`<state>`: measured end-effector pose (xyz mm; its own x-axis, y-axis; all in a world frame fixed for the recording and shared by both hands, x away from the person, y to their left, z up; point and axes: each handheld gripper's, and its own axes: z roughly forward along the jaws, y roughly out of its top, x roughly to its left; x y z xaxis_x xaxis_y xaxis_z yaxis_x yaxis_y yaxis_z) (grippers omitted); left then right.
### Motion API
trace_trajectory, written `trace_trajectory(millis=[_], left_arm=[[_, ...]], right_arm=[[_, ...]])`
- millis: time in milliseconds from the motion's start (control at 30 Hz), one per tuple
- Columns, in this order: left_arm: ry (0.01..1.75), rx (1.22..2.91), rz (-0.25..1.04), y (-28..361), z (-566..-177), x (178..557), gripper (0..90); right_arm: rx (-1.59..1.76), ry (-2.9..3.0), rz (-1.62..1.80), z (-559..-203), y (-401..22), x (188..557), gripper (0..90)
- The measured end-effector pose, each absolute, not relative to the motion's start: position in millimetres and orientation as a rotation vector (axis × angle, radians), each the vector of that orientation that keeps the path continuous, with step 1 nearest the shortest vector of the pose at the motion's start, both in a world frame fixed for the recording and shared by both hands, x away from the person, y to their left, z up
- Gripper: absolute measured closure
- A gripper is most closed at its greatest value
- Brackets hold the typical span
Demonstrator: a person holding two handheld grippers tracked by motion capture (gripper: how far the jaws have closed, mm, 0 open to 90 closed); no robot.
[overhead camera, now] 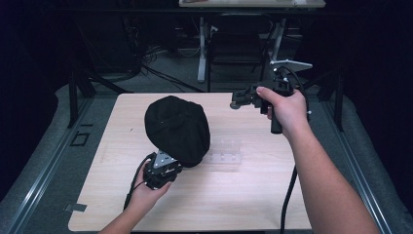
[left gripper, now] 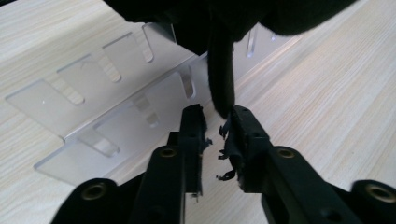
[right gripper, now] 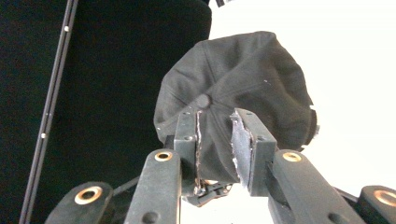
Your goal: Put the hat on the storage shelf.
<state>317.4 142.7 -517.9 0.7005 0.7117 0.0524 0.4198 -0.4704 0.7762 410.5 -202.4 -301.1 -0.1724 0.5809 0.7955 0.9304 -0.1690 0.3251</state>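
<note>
Black cap [overhead camera: 177,129], rounded crown up, sits a little toward nine o'clock from the middle of a pale wooden table [overhead camera: 253,204]. It rests on a clear plastic stand [overhead camera: 225,152], whose slotted plates poke out at the cap's four o'clock side. At the cap's six o'clock edge, the left gripper [overhead camera: 171,163], held in the person's left hand [overhead camera: 146,192], points up toward it. In the left gripper view, its jaws stand partly apart with a hanging fold of the cap [left gripper: 222,70] just above the gap; the pads seem not to press it, though the dark cloth makes this hard to judge. The right gripper [overhead camera: 237,101] hovers at two o'clock, well apart from the cap, jaws partly apart and gripping nothing, aimed toward the cap [right gripper: 238,88].
</note>
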Motion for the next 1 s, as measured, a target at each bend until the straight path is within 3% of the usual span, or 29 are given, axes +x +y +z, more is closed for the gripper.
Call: trace_trajectory(millis=[567, 1000], left_arm=[[1.006, 2.003, 0.413, 198, -519, 293, 49.8], [1.066, 1.98, 0.384, 216, -541, 293, 48.8]], right_arm=[[-1.795, -1.929, -1.182, -301, -207, 392, 67.3], [-1.846, -2.172, -1.068, -322, -203, 372, 62.7]])
